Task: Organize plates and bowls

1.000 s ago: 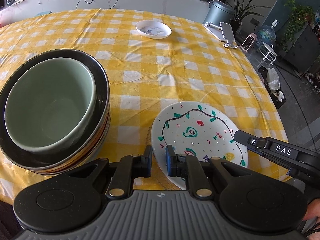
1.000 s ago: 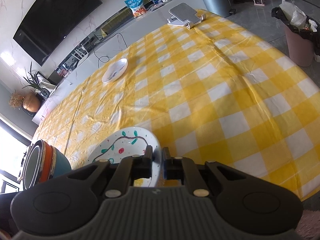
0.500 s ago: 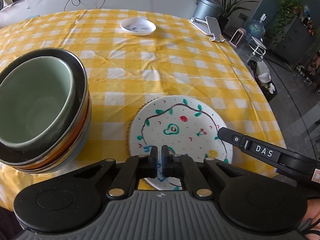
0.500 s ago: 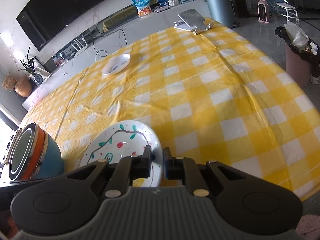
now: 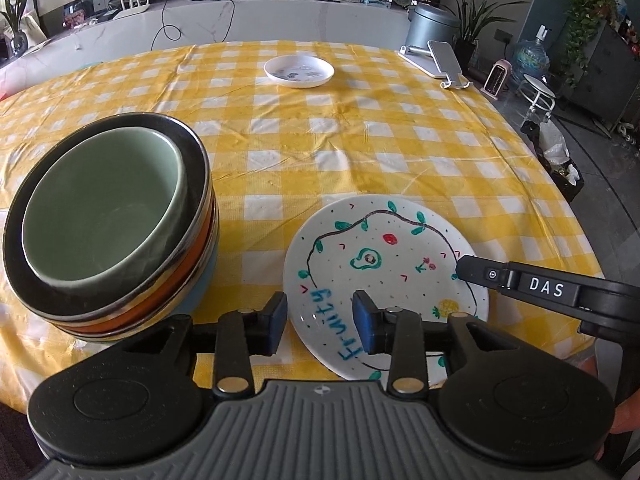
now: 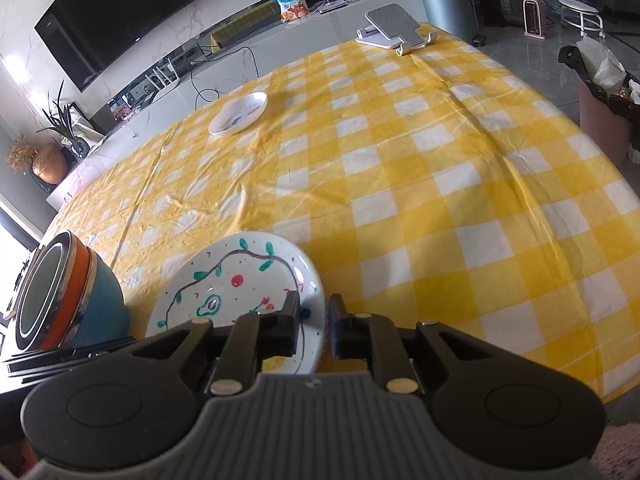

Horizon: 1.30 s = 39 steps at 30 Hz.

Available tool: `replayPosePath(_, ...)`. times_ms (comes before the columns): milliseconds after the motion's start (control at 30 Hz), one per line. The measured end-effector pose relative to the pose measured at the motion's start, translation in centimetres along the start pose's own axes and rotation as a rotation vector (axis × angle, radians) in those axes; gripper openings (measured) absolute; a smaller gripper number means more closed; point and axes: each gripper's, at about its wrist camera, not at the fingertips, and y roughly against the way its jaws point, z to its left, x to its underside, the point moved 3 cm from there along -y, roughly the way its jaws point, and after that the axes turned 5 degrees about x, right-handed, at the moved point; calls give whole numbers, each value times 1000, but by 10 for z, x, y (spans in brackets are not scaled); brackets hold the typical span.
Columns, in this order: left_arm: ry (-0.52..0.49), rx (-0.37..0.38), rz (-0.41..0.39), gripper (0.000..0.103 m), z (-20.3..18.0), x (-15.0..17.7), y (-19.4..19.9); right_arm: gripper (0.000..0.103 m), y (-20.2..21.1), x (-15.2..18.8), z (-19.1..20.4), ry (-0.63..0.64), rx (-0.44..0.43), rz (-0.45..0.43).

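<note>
A white plate painted with fruit and the word "Fruity" (image 5: 384,264) is at the table's near edge; it also shows in the right wrist view (image 6: 236,288). My right gripper (image 6: 314,318) is shut on the plate's right rim. My left gripper (image 5: 320,320) is open just above the plate's near left part, holding nothing. A stack of bowls (image 5: 108,224), pale green one on top, stands to the left; it shows in the right wrist view (image 6: 60,288) too. A small white dish (image 5: 299,71) sits at the far side (image 6: 239,113).
The round table has a yellow checked cloth (image 5: 360,140). A phone stand (image 5: 440,62) sits at the far right edge (image 6: 394,30). A bin with a bag (image 6: 608,92) stands on the floor to the right.
My left gripper has opened from nearly shut and drawn back a little. The right gripper keeps its hold on the plate's rim; the plate has shifted slightly.
</note>
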Motion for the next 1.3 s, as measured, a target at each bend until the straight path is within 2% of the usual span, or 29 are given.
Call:
replayPosePath(133, 51, 5, 13, 42, 7, 2, -2, 17, 5, -1, -5, -31, -9, -18)
replayPosePath(233, 111, 57, 24, 42, 13, 3, -3, 18, 5, 0, -5, -45, -10, -9)
replayPosePath(267, 142, 82, 30, 38, 16, 3, -3, 19, 4, 0, -5, -50, -9, -1)
replayPosePath(333, 176, 88, 35, 32, 20, 2, -4, 30, 3, 1, -7, -72, -23, 15)
replayPosePath(467, 215, 92, 41, 23, 27, 2, -5, 26, 0, 4, -7, -90, -52, 40)
replayPosePath(500, 216, 93, 42, 23, 26, 2, -5, 21, 0, 4, -6, -87, -49, 42)
replayPosePath(967, 176, 92, 33, 23, 15, -8, -15, 20, -2, -3, -13, -126, -12, 6)
replayPosePath(1167, 122, 59, 14, 24, 10, -12, -11, 23, 9, -7, -8, -96, 8, -63)
replayPosePath(1233, 104, 64, 7, 26, 5, -15, -9, 29, 12, -9, -7, -93, 1, -86)
replayPosePath(1300, 82, 78, -3, 29, 0, -19, -5, 29, 13, -12, -6, -88, 4, -102)
